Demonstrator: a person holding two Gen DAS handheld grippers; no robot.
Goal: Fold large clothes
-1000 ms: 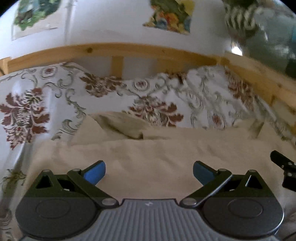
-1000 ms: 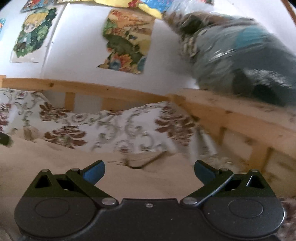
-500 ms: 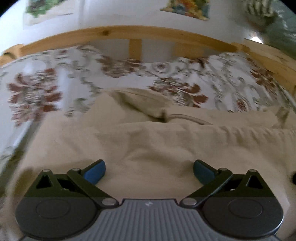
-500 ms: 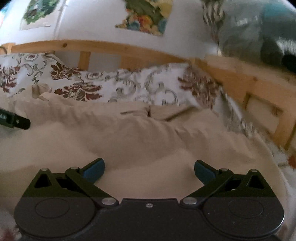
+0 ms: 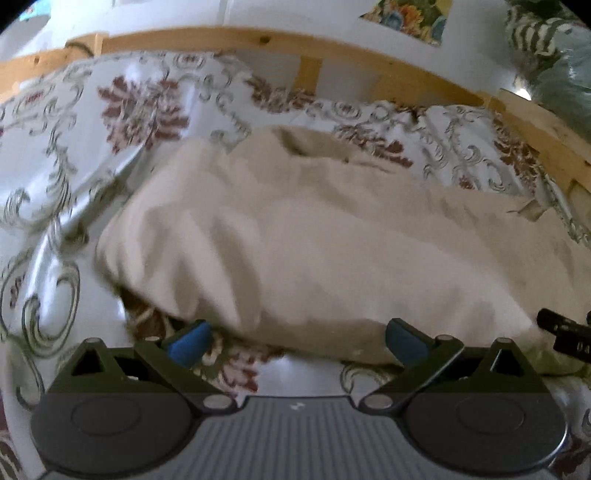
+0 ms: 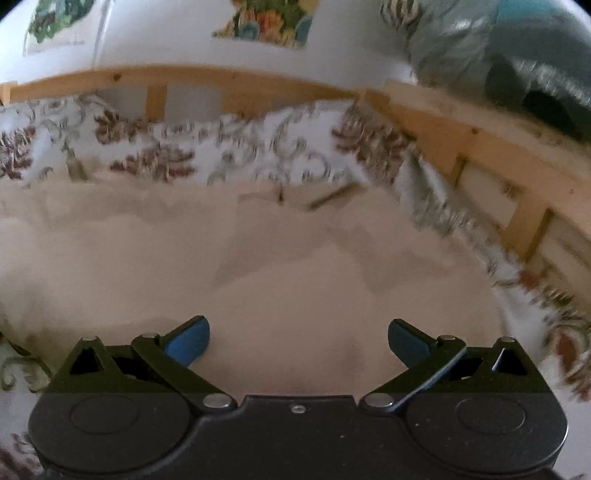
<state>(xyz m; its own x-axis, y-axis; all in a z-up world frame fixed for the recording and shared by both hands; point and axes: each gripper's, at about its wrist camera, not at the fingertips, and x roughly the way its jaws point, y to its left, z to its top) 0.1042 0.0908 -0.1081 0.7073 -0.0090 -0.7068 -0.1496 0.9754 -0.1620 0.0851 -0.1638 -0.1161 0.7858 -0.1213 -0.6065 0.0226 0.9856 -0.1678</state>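
A large beige garment (image 5: 314, 236) lies folded in a wide band across a floral bedspread (image 5: 74, 155). In the left wrist view my left gripper (image 5: 297, 341) is open just before the garment's near edge, with nothing between its blue pads (image 5: 186, 341). The tip of the other gripper (image 5: 565, 328) shows at the right edge. In the right wrist view the same beige garment (image 6: 258, 266) fills the middle. My right gripper (image 6: 298, 341) hangs open over it, its jaws wide apart and holding nothing.
A wooden bed rail (image 5: 258, 40) runs along the far side and turns down the right side as slats (image 6: 498, 166). Posters (image 6: 266, 18) hang on the white wall. A blue-grey bundle (image 6: 498, 55) sits beyond the rail at upper right.
Both views have drawn back and tilted downward over the second. The garment's near edge and bare bedspread now show before the left gripper. Both grippers stay open.
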